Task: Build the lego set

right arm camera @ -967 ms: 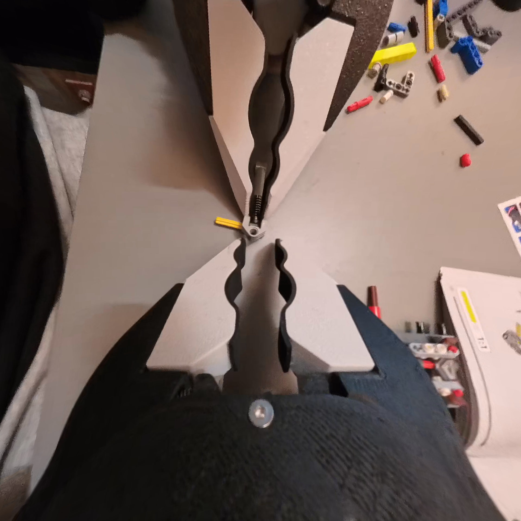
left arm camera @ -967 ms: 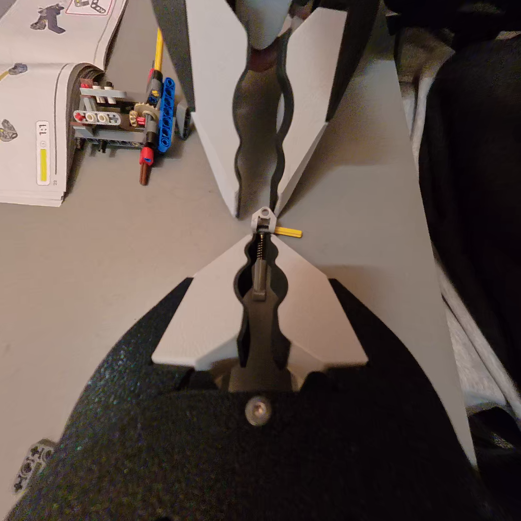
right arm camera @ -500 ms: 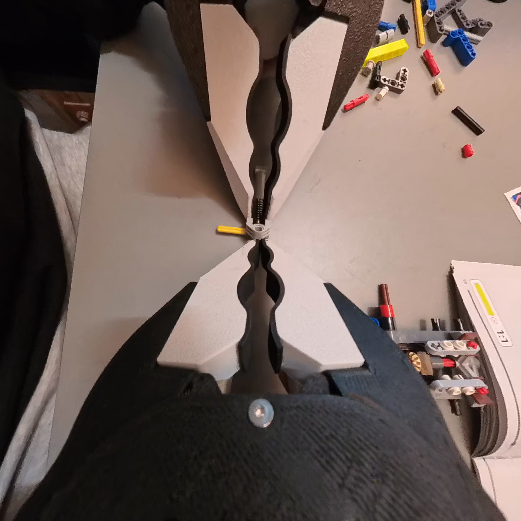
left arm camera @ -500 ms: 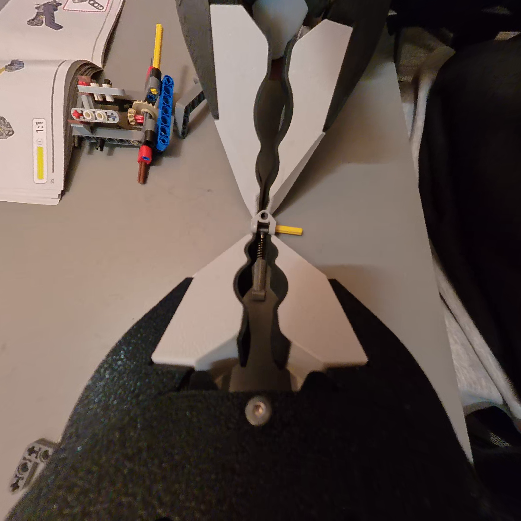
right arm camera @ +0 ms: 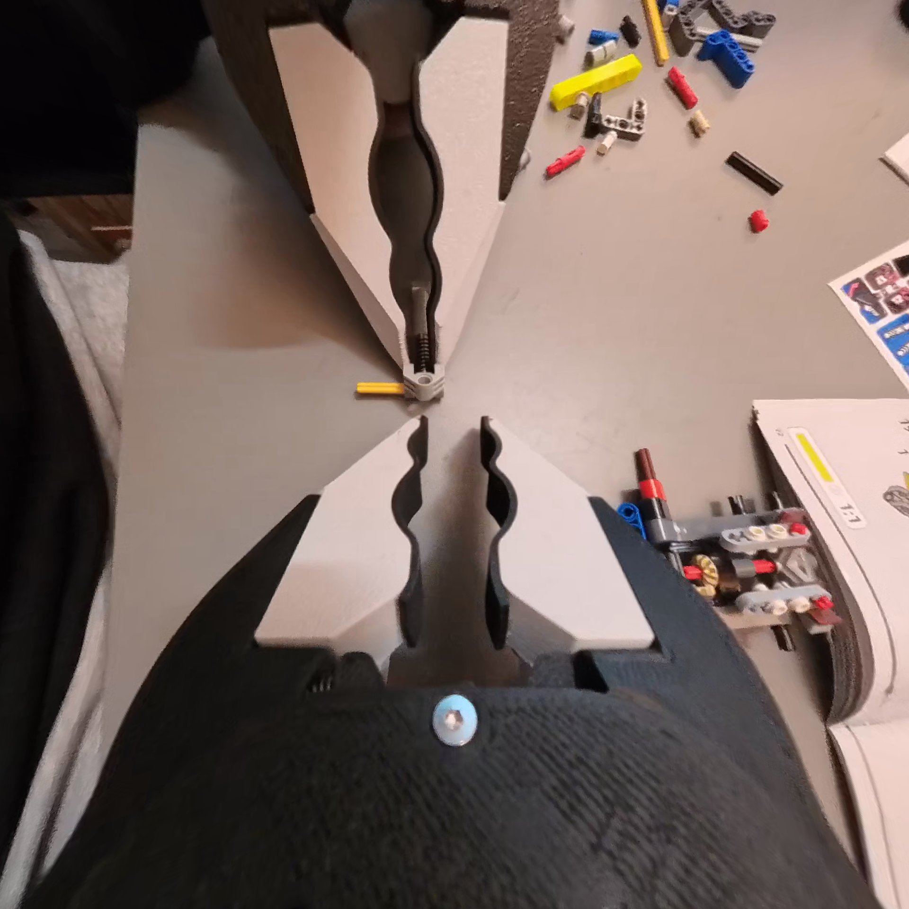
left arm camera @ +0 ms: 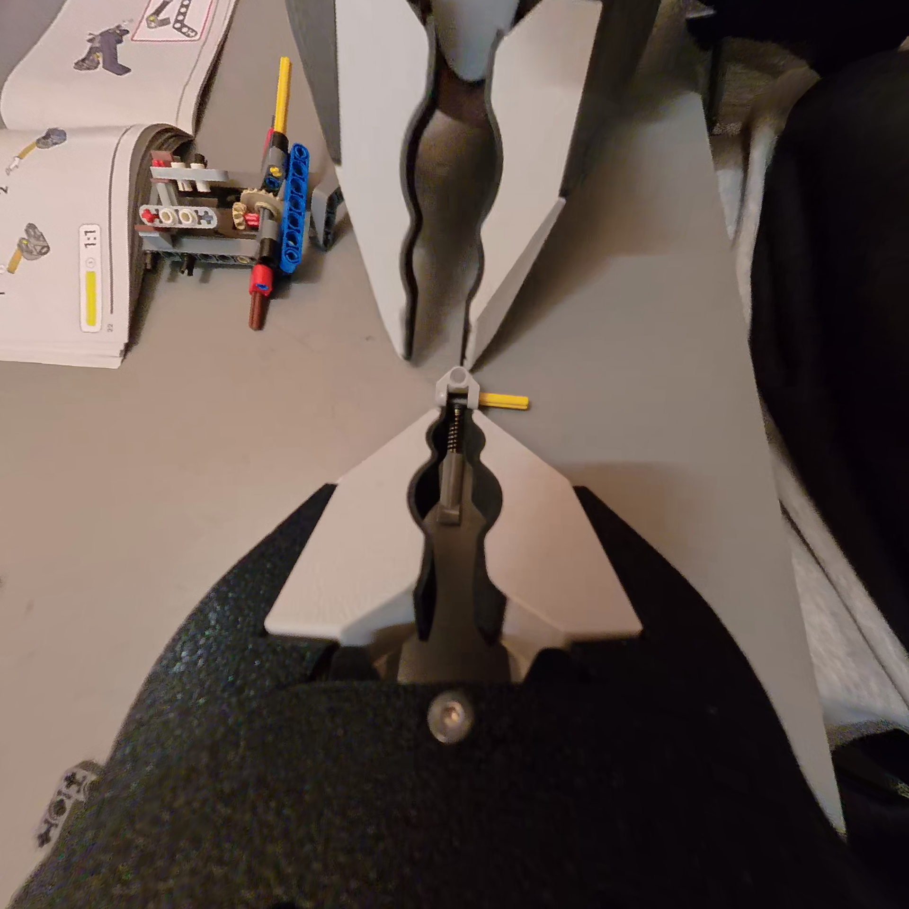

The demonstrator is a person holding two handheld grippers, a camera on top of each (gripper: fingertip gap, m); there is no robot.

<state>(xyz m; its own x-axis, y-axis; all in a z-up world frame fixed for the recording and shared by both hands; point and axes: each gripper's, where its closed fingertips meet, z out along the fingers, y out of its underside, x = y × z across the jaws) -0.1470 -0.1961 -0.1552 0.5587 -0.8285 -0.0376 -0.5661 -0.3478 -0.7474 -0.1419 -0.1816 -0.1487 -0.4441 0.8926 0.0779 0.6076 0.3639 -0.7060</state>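
Here we hold the left gripper (left arm camera: 456, 418) clamped on a small shock-absorber piece (left arm camera: 455, 442), a grey shaft with a black coil spring that runs back between the two pale fingers. Its light grey head (left arm camera: 458, 388) sticks out just past the fingertips, and a short yellow axle (left arm camera: 504, 401) pokes sideways from that head. In the right wrist view the same piece (right arm camera: 422, 364) shows at the tip of the far gripper, with the yellow axle (right arm camera: 379, 388) pointing the other way across the frame.

Our right gripper (right arm camera: 452, 423) faces the left one nose to nose, jaws spread with a clear gap between them and nothing in it. Its tips sit just short of the grey head, close but apart from it. From the left wrist view this gripper (left arm camera: 438, 351) comes down from the top, and one fingertip looks nearly level with the head; we cannot tell there whether it touches.

Both tools hang over the grey table (right arm camera: 615, 305). The part-built model (left arm camera: 224, 219), with its blue beam, tan gear and red-capped brown axle, stands well off to the side, right against the open instruction booklet (left arm camera: 59, 236). Loose pieces (right arm camera: 639, 93) lie scattered at the far end of the table in the right wrist view, among them a yellow beam, a blue bracket, red pins and a black axle. A printed sheet (right arm camera: 880, 315) lies at the edge beyond the booklet (right arm camera: 836, 497).
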